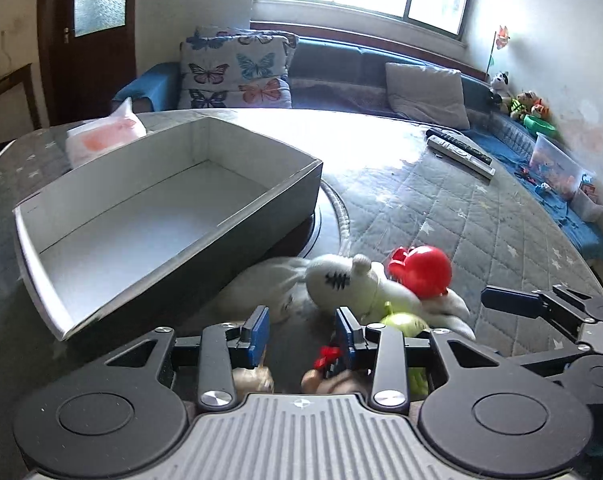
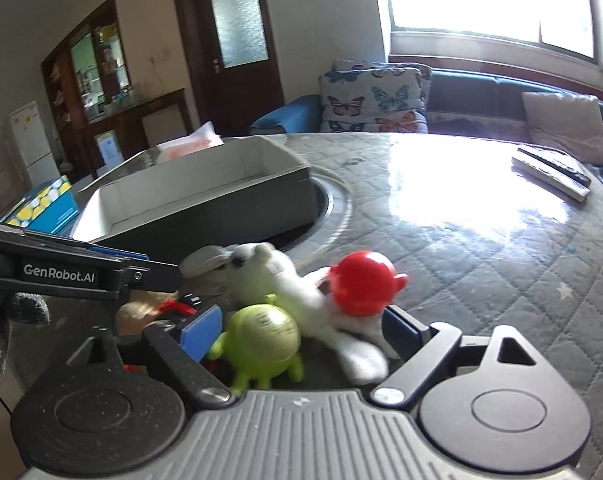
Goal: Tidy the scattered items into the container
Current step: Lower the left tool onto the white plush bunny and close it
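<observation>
Toy pile near front edge of desk [image 1: 441, 208], just beside container: white plush [image 2: 285, 280], soft, light, compressible — judged best pinched at body. Green figure [image 2: 261, 336] hard, rounded, likely slippery; take across torso. Red ball-shaped toy [image 2: 361, 282] smooth plastic, may roll.

Grey box [image 1: 173, 216] open-topped, nothing inside.

Right gripper [image 2: 301, 330] jaws apart, straddling green figure and plush leg. Left gripper [image 1: 301, 332] jaws apart, nothing clamped.

box [image 1: 113, 216] on table [image 1: 441, 208] | toys [image 1: 365, 284] right of box | remotes [image 1: 459, 150] behind
</observation>
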`<action>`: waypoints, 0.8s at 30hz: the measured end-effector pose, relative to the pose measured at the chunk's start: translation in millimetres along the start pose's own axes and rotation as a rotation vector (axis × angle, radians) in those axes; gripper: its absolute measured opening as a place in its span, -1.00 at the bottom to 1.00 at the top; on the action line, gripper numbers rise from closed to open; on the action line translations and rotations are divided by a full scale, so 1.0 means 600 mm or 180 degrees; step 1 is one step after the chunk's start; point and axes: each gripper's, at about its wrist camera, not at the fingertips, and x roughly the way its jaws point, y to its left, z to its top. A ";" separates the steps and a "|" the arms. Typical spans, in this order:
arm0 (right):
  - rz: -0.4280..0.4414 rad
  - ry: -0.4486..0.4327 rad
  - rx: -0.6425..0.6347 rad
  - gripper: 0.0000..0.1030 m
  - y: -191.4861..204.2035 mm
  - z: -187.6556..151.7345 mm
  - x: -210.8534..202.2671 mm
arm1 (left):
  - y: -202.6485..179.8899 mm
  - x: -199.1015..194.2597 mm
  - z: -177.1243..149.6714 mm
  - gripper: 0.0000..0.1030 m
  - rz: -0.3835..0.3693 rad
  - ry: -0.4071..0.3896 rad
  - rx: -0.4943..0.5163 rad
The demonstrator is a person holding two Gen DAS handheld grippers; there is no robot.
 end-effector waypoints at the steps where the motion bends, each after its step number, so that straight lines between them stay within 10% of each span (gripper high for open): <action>1: -0.0030 0.0006 0.0020 0.67 -0.008 0.002 0.002 | 0.000 0.008 0.006 -0.28 -0.0017 0.0021 0.0006; 24: -0.0086 0.0315 0.0005 0.04 -0.062 -0.021 0.058 | 0.013 0.095 0.028 -0.33 -0.0119 0.0148 0.0677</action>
